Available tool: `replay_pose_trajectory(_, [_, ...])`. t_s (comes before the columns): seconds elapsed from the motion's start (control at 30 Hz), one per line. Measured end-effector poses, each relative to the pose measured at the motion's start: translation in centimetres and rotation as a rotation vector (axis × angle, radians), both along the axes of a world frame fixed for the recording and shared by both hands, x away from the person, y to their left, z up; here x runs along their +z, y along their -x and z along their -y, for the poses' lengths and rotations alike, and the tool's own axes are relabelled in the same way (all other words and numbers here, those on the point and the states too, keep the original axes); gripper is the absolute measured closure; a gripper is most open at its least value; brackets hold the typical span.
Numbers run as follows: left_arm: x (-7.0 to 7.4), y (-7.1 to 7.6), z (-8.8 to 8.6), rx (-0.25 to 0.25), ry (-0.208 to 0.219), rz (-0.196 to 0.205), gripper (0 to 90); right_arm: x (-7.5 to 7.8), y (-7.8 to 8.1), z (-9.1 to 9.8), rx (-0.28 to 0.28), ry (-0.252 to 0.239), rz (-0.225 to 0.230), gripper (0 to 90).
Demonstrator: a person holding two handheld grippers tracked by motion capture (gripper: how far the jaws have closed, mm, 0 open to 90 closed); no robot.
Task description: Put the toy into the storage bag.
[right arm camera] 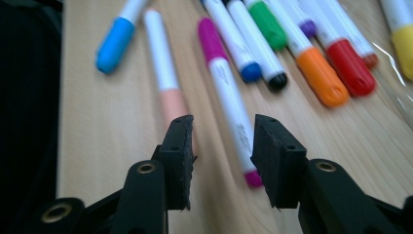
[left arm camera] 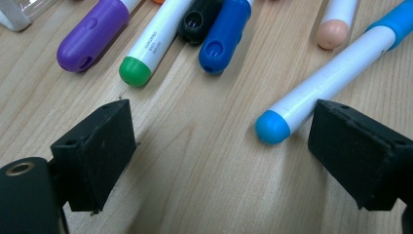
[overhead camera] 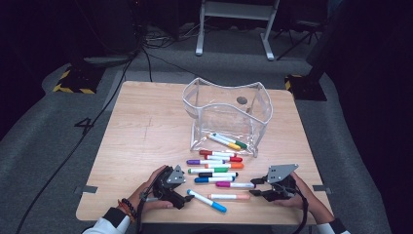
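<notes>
Packing markers into clear pouch (overhead camera: 229,109): two inside; nine remain on table (overhead camera: 141,141); left gripper (left arm camera: 219,146) jaws wide apart, empty, beside light-blue marker (left arm camera: 331,80); right gripper (right arm camera: 221,146) jaws partly parted, empty, over magenta marker (right arm camera: 226,92).

The right gripper (right arm camera: 221,161) sits low over the wooden surface (right arm camera: 112,146), its two black fingers (right arm camera: 178,156) parted with a gap between them and nothing pressed in that gap. The magenta marker (right arm camera: 226,92) is the landmark: its far end bears the magenta cap, and its near tip lies just beside the finger that stands on the right in this view. Left of it lies a peach marker (right arm camera: 165,73), whose near end passes behind the other finger. Farther left lies a light blue marker (right arm camera: 114,44). Right of the magenta marker lie, in turn, blue (right arm camera: 234,41), black (right arm camera: 258,51), green (right arm camera: 265,24), orange (right arm camera: 316,73) and red (right arm camera: 348,66) markers, close together.
</notes>
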State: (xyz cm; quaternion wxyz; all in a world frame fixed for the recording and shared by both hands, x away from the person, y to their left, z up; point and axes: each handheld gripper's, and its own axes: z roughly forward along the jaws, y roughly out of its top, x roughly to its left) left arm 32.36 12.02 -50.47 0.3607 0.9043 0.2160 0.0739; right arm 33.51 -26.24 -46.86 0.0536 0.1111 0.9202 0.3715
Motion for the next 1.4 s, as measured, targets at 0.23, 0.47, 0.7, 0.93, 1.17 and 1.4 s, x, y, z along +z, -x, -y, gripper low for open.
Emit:
replay_pose_trajectory(0.23, [0.0, 0.0, 0.0, 0.0, 0.0, -0.001, 10.3, -0.6, 1.2, -2.4, 0.101, 0.013, -0.023, 59.8])
replay_pose_trajectory(0.47, [0.0, 0.0, 0.0, 0.003, 0.0, 0.001, 10.3, -1.9, 0.6, -3.6, 0.087, 0.046, -0.034, 60.9])
replay_pose_trajectory(0.7, [0.0, 0.0, 0.0, -0.002, 0.001, 0.001, 10.3, -2.1, 0.4, -4.1, 0.081, 0.038, 0.001, 74.5])
replay_pose_trajectory(0.93, [0.0, 0.0, 0.0, -0.004, -0.002, 0.002, 10.3, -1.4, 0.7, -3.6, 0.085, 0.018, 0.024, 74.8])
replay_pose_trajectory(1.17, [0.0, 0.0, 0.0, -0.004, -0.001, 0.002, 10.2, 0.6, 0.9, -3.1, 0.087, -0.032, 0.062, 74.8])
replay_pose_trajectory(1.4, [0.0, -0.1, 0.0, 0.0, -0.002, 0.001, 10.2, 3.5, 0.5, -2.2, 0.055, -0.059, 0.127, 74.8])
